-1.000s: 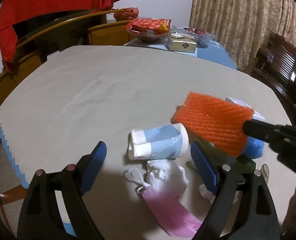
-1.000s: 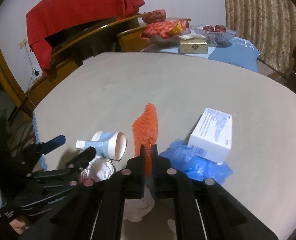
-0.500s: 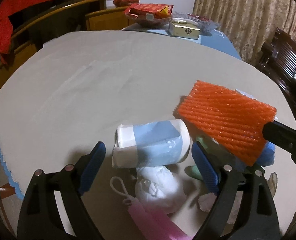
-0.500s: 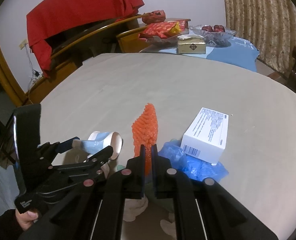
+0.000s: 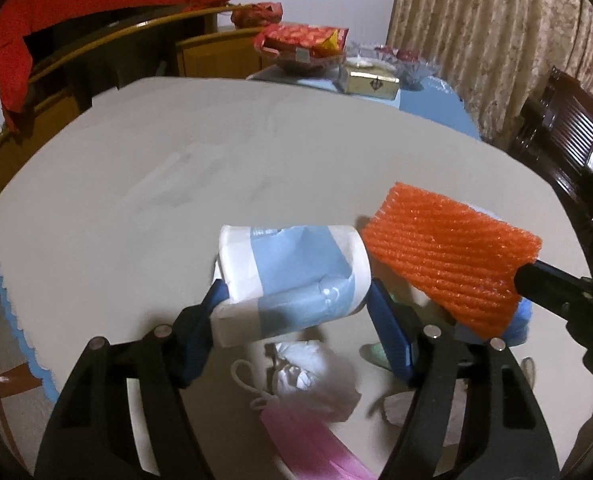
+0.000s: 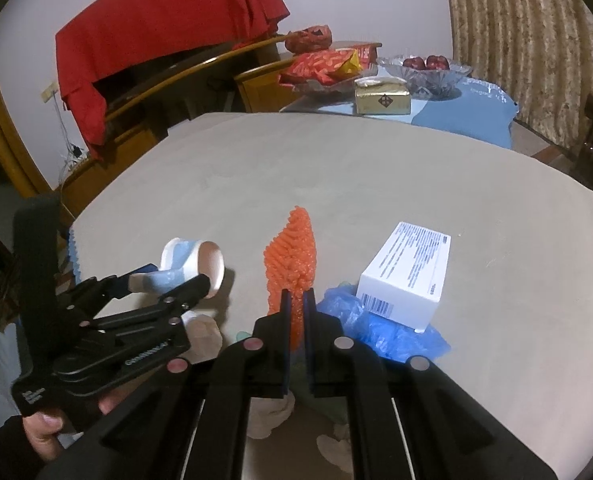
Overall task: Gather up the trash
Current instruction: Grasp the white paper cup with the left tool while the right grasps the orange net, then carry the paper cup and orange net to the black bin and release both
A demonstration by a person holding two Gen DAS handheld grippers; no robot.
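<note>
1. Left tool (image 5: 296, 300) clenched on a blue-and-white paper cup (image 5: 290, 280); blue pads press both sides, and the cup lies sideways, raised off the counter (image 5: 216, 168). In the right wrist view the same left tool (image 6: 164, 284) holds the cup (image 6: 194, 264) with its open mouth toward the right.
2. Below the cup, on the counter: a crumpled white tissue (image 5: 316, 380) with a pink face mask (image 5: 316, 452) beside it, its ear loop touching the tissue.
3. Centre: right tool (image 6: 296, 300) clamped tight on an orange foam net (image 6: 292, 256), which stands up edge-on between the fingers. From the left wrist view the foam net (image 5: 452, 256) is a broad ribbed sheet held above the counter, its left corner near the cup.
4. Right of the net: a blue plastic glove (image 6: 380, 328), crumpled on the counter, with a white carton box (image 6: 408, 276) resting partly on it.
5. Far right/back: a gold box (image 6: 382, 98), a red snack bag (image 6: 324, 64) and a glass bowl (image 6: 428, 72) with red fruit, on a blue-covered surface behind the counter.
</note>
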